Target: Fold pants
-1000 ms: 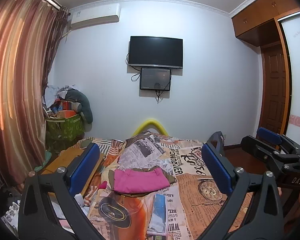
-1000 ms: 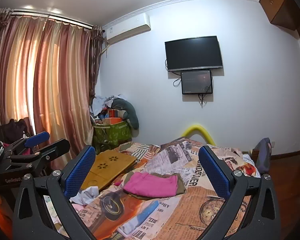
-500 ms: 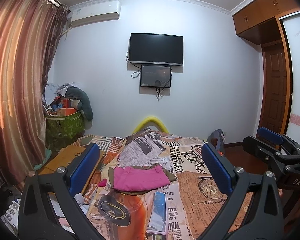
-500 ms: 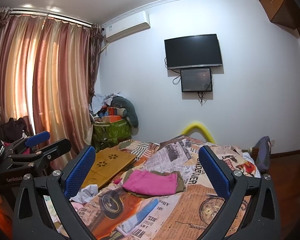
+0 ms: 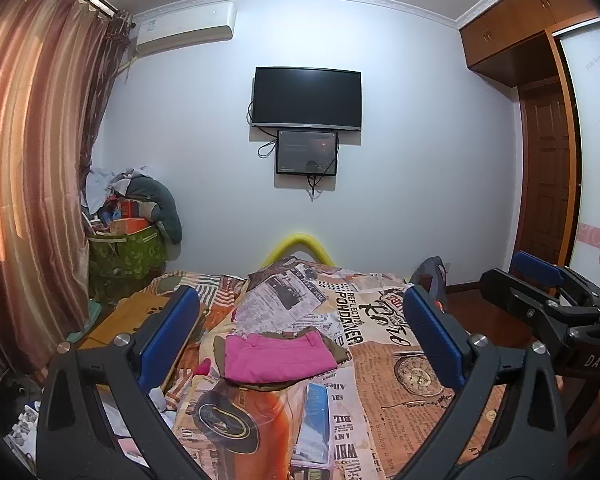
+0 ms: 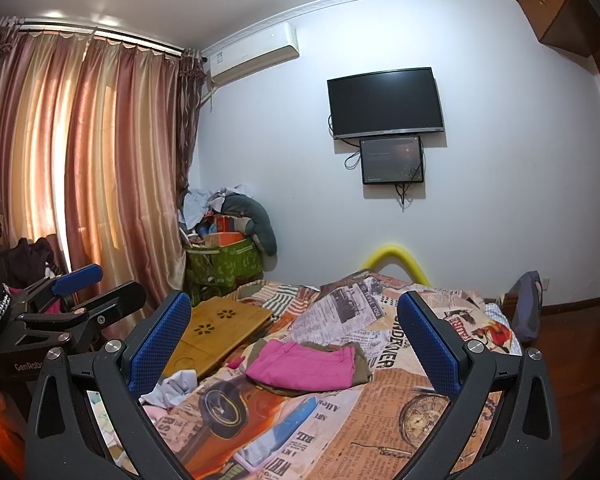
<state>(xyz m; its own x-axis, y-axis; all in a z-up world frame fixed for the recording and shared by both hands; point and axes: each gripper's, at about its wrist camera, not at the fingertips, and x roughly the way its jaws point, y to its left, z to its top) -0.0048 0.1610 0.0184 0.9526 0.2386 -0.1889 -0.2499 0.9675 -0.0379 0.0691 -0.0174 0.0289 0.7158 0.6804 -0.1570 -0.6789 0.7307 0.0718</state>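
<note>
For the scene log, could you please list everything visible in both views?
pink pants: one, pink, folded, mid bed on top of the olive pants
olive pants: one, olive, under the pink pair
bedspread: one, orange newsprint pattern, covering the bed
tray: one, bamboo, left side of bed
TV: one, black, on far wall
screen: one, dark, just below TV
air conditioner: one, white, high on wall near curtain
curtain: one, pink-gold, left
bin: one, green, corner, piled with clutter
tube: one, yellow, arched at bed's far end
door: one, brown, right
left tongs: one, black with blue pads, open, empty
right tongs: one, black with blue pads, open, empty
</note>
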